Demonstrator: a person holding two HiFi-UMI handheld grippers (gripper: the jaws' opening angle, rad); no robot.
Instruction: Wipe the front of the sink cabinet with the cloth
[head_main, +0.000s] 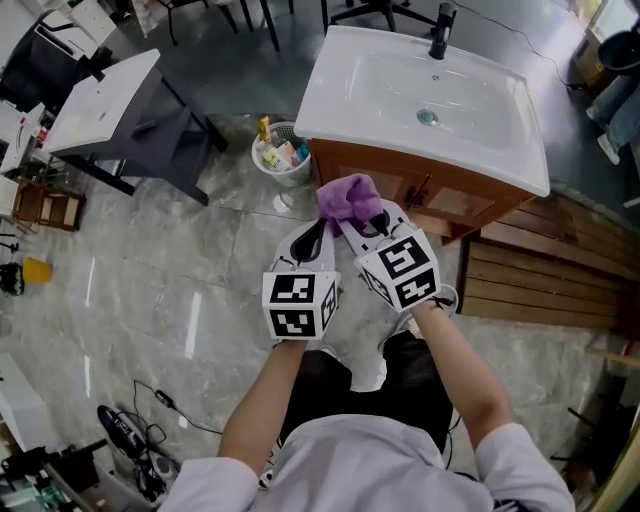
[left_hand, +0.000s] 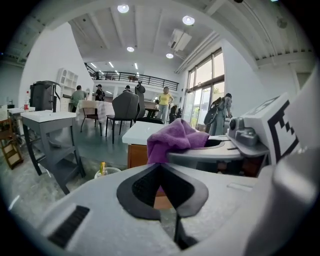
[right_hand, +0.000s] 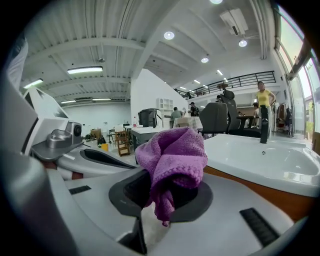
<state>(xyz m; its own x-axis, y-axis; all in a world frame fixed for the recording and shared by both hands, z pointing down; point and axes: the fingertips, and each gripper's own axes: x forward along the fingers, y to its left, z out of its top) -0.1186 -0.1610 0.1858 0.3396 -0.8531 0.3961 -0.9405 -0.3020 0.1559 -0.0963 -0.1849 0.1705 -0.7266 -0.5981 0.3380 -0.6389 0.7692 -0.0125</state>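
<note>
The sink cabinet stands ahead of me, with a wooden front (head_main: 445, 203) under a white basin (head_main: 420, 95) that carries a black faucet (head_main: 440, 33). My right gripper (head_main: 358, 222) is shut on a bunched purple cloth (head_main: 350, 198), held a short way in front of the cabinet's left part, apart from it. In the right gripper view the cloth (right_hand: 172, 160) spills up out of that gripper (right_hand: 162, 192), with the basin (right_hand: 260, 160) to its right. My left gripper (head_main: 313, 236) hangs close beside it, shut and empty (left_hand: 161, 187); the cloth (left_hand: 175, 140) shows just beyond it.
A white waste basket (head_main: 280, 155) with bottles stands on the marble floor left of the cabinet. A grey table (head_main: 110, 100) is further left. Wooden slats (head_main: 540, 275) lie to the right. Cables (head_main: 135, 430) trail at lower left. People stand far off.
</note>
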